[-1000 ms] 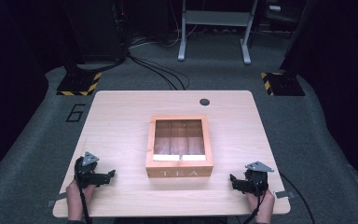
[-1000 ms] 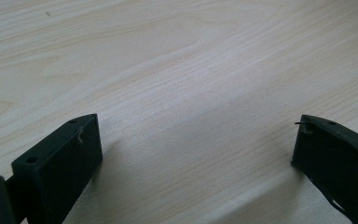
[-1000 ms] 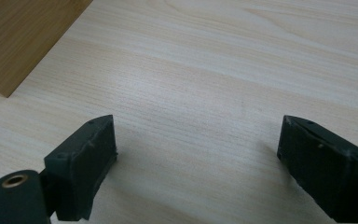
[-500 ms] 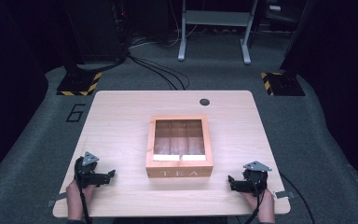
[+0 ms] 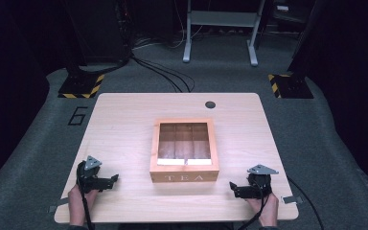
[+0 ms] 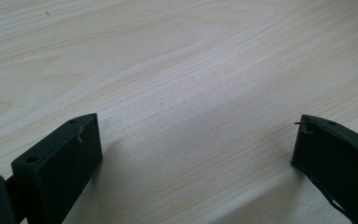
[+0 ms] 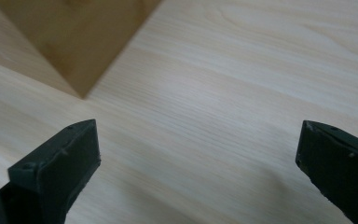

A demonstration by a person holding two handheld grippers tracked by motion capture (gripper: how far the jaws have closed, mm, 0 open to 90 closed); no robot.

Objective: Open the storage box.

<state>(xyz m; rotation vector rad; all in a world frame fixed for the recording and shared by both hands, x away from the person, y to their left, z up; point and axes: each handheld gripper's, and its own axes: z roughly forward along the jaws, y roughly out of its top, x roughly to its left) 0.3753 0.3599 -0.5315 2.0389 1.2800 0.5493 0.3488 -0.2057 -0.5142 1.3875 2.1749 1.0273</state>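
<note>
Down at the near edge of the table (image 5: 124, 115) two hands come in from the bottom, each holding a gripper low over the pale wood. On the near left, the left gripper (image 5: 113, 179) points toward the middle, its jaws spread wide with nothing between them but bare tabletop; the left gripper view shows the two black fingers (image 6: 58, 161) standing well apart over the grain. On the near right, the right gripper (image 5: 233, 188) points inward too, and its jaws have just been opening; they stand wide apart with nothing between them, as the right gripper view shows. In that view a corner of the wooden tea box (image 7: 81, 39) lies ahead of the jaws, near but apart from them.

Between the two grippers and a little farther in, the tea box (image 5: 184, 151) sits at the middle of the table, lettered TEA on its near face, its glass-topped lid closed over divided compartments. Neither gripper touches it. Farther still, a small dark round grommet (image 5: 210, 104) sits near the far edge. Beyond the table, black cables (image 5: 165, 76) run over the grey floor
</note>
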